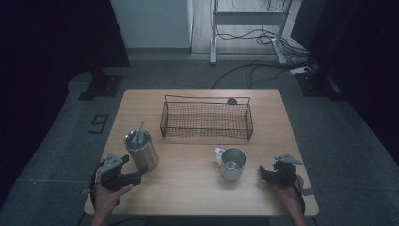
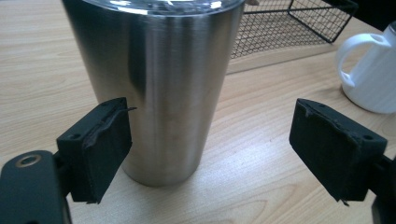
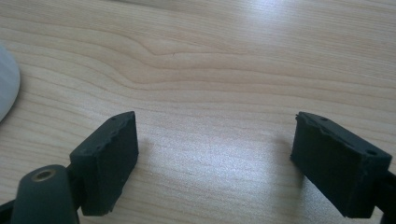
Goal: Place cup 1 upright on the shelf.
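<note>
Wooden table (image 1: 197, 188) on grey carpet (image 1: 339, 141) in a dark room

Dim room, grey floor (image 1: 56, 155), seemingly carpeted

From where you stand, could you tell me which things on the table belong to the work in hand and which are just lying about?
In hand:
- tall steel tumbler with lid and straw, between the open left gripper pads, untouched
- white mug with steel inside, near the open right gripper

Lying about:
- black wire mesh basket, possibly a destination
- small dark round disc behind it
</note>
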`<state>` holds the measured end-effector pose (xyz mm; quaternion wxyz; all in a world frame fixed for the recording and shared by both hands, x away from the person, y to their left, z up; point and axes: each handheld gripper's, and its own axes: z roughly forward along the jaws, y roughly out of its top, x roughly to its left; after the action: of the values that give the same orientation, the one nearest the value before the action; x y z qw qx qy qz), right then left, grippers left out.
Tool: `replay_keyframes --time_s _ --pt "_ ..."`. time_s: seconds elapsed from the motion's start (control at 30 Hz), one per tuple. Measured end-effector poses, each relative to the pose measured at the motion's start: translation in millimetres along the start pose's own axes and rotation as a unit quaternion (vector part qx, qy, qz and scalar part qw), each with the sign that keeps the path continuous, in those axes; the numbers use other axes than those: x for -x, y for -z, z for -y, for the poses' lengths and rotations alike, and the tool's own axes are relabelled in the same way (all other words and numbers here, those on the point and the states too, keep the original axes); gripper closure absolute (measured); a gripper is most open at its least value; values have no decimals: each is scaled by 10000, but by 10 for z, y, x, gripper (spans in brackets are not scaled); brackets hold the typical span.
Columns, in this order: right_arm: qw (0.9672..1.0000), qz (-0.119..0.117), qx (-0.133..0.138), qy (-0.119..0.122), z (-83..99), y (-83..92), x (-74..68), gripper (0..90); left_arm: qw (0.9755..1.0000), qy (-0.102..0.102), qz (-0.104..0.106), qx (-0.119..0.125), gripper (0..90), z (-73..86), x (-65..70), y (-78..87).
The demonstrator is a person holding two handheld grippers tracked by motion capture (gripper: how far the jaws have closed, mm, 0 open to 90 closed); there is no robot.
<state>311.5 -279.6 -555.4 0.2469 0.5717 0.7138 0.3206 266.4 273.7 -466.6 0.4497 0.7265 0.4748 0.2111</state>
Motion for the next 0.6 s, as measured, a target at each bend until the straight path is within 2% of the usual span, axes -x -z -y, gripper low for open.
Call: replay_keyframes --time_s 0.1,0.17,0.6 --pt "10000 0 0 -2 0 0 0 145 10000 50 -5 4 123 0 -23 -5" --pt "10000 2 0 0 0 0 -1 145 9999 110 -107 11 128 8 -53 -26" --pt "10000 -1 1 -1 0 0 0 146 9995 253 -172 -101 102 38 -163 -147"
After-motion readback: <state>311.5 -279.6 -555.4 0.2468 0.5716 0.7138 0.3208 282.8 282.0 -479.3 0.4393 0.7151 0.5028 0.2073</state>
